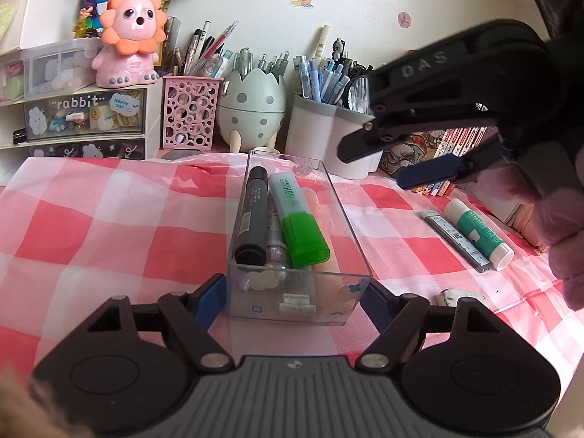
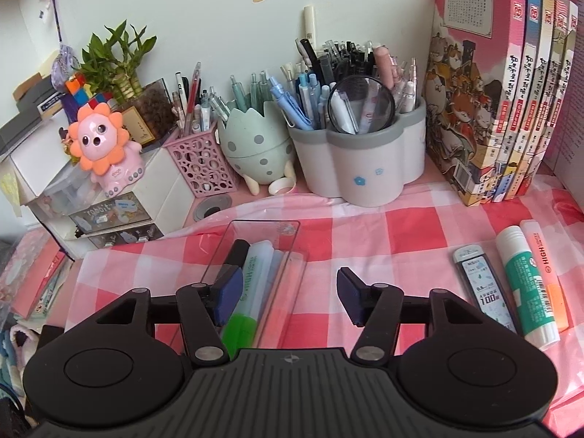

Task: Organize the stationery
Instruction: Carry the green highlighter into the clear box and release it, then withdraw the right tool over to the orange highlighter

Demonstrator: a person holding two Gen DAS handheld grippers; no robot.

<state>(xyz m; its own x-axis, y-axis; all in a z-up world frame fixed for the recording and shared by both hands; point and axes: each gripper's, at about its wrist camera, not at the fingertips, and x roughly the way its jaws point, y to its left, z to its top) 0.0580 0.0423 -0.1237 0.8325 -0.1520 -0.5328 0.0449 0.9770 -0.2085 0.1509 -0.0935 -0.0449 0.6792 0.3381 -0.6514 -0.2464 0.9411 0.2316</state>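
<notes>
Left gripper [image 1: 295,294] pinching clear tray [image 1: 343,219] — pen under markers obscured; right gripper [image 2: 290,297] spread, empty.

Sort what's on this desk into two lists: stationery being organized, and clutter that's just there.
In play: clear box, black marker, green highlighter, glue stick, lead case, orange highlighter.

Just there: books, lion toy, egg holder.

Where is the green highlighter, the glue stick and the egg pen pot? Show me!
green highlighter [image 1: 304,235]: left wrist view, on its bright green cap, inside the clear box.
glue stick [image 2: 527,284]: right wrist view, on its green label.
egg pen pot [image 2: 255,146]: right wrist view, on its spotted shell front.
</notes>
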